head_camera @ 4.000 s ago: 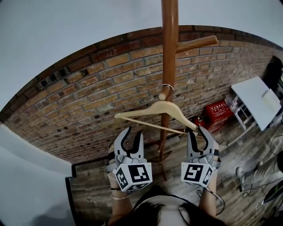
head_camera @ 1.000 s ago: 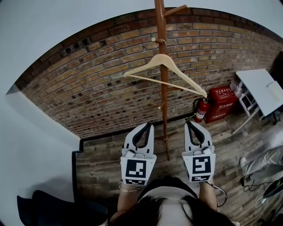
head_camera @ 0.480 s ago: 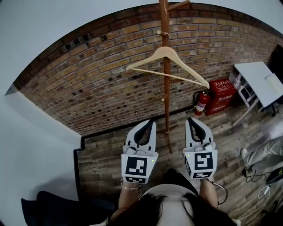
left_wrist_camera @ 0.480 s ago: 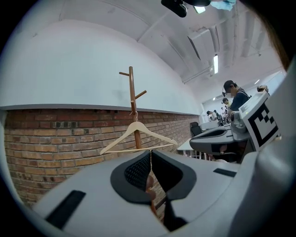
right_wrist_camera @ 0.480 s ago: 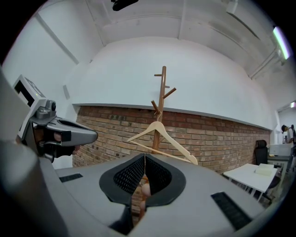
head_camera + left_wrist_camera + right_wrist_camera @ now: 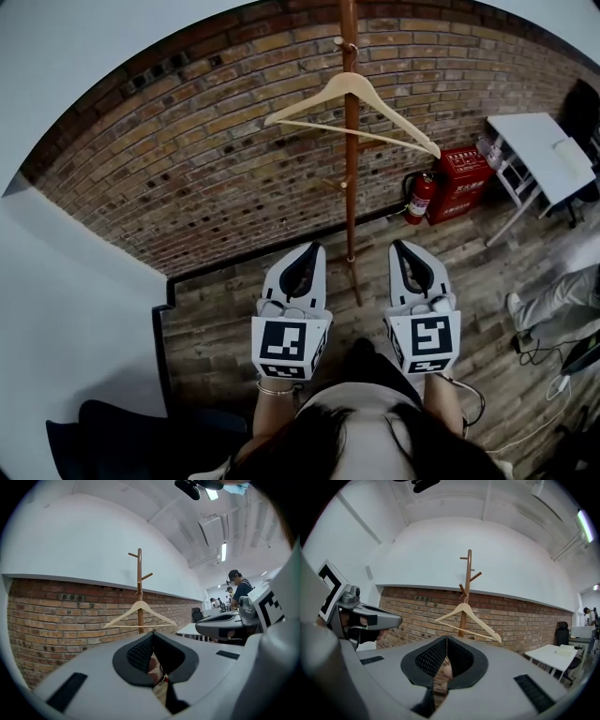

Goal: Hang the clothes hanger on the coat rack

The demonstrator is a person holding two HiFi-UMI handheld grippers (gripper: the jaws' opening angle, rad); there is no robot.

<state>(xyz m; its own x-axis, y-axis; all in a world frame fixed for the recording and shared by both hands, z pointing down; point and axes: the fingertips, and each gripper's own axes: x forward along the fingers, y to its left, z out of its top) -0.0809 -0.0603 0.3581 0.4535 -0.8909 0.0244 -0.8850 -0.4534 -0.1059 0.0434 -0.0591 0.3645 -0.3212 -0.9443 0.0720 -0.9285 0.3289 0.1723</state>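
Well ahead of both grippers, the clothes hanger (image 6: 319, 94) hangs on the coat rack (image 6: 350, 206), touching neither of them. The left gripper (image 6: 314, 249) and the right gripper (image 6: 401, 247) are held side by side, level, one on either side of the rack's pole in the head view. Each has its jaws closed together with nothing between them. The hanger's metal hook sits over a short peg on the pole, hook end up. Its long axis runs sideways along the brick wall (image 6: 187, 159), the right end somewhat lower in the head view. A red box (image 6: 464, 169) beside a fire extinguisher (image 6: 419, 199) bears white writing too small to read.
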